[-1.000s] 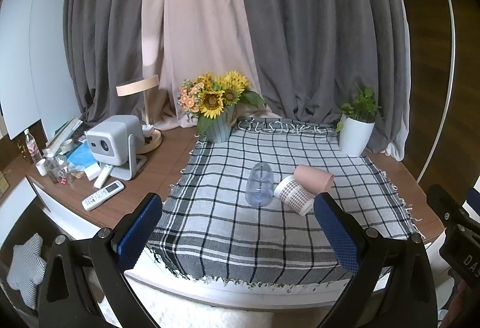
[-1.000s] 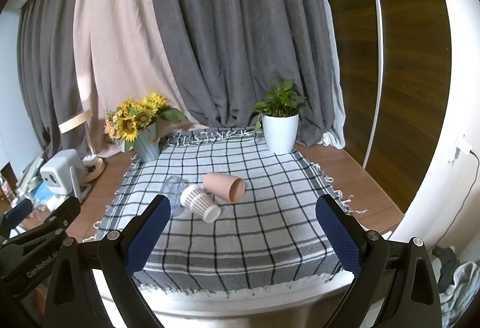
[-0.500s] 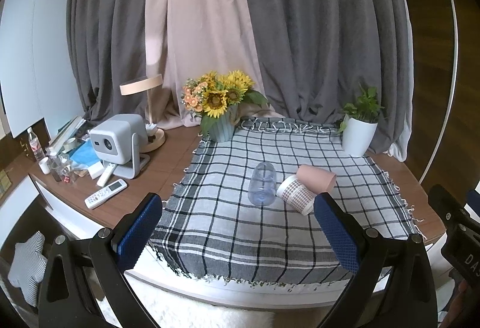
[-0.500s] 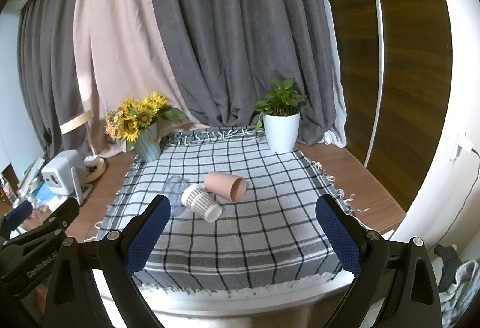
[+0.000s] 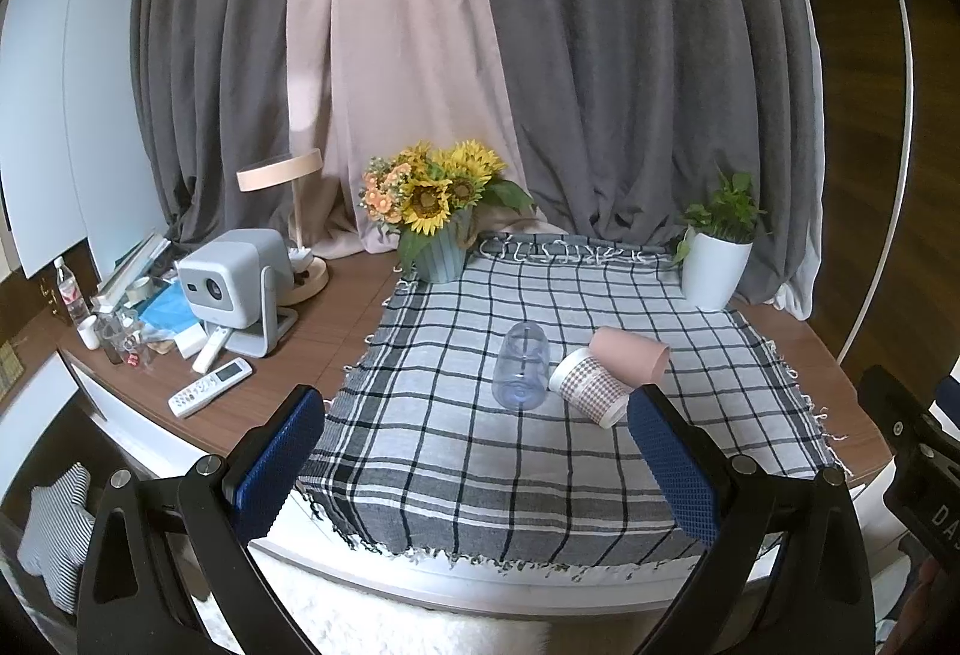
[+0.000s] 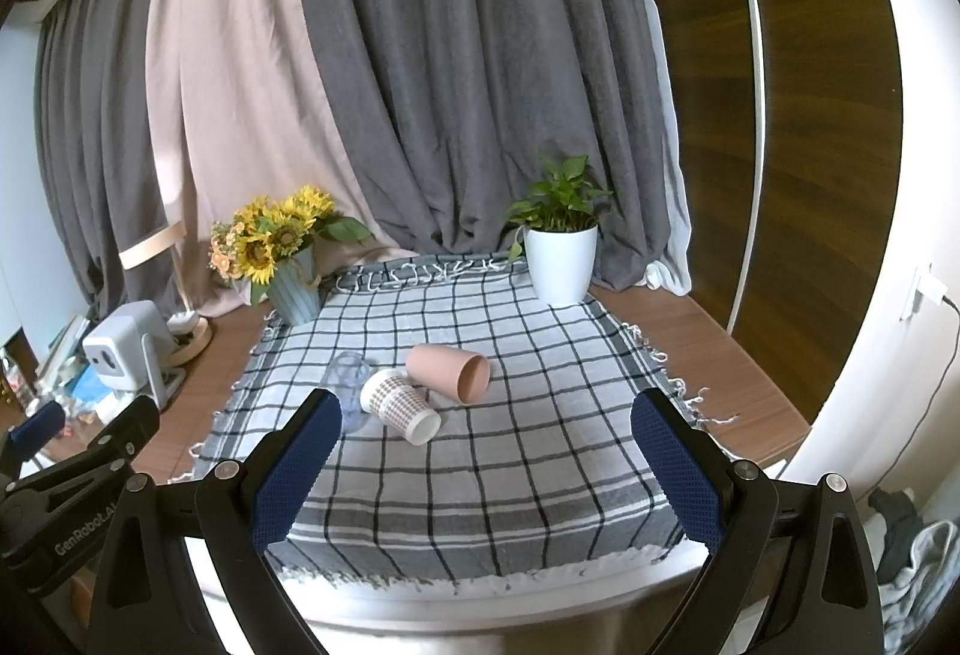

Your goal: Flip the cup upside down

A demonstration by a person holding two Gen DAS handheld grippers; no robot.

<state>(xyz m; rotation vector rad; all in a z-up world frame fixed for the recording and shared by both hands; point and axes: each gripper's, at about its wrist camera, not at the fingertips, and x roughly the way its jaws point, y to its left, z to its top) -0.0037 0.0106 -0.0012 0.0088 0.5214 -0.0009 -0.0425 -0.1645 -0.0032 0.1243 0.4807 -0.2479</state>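
Three cups lie on their sides on the checked cloth (image 5: 480, 451): a clear plastic cup (image 5: 521, 373), a checked paper cup (image 5: 591, 394) and a pink cup (image 5: 630, 353). In the right wrist view the clear cup (image 6: 348, 376), paper cup (image 6: 401, 406) and pink cup (image 6: 449, 372) show mid-cloth. My left gripper (image 5: 477, 466) is open and empty, held before the table's front edge. My right gripper (image 6: 486, 466) is also open and empty, short of the cups.
A sunflower vase (image 5: 441, 259) stands at the cloth's back left, a white potted plant (image 5: 717, 271) at back right. A projector (image 5: 231, 286), lamp (image 5: 282, 175), remote (image 5: 210, 394) and small bottles sit left of the cloth. Curtains hang behind.
Both views have drifted very slightly; the cups have not moved and both grippers stay open.
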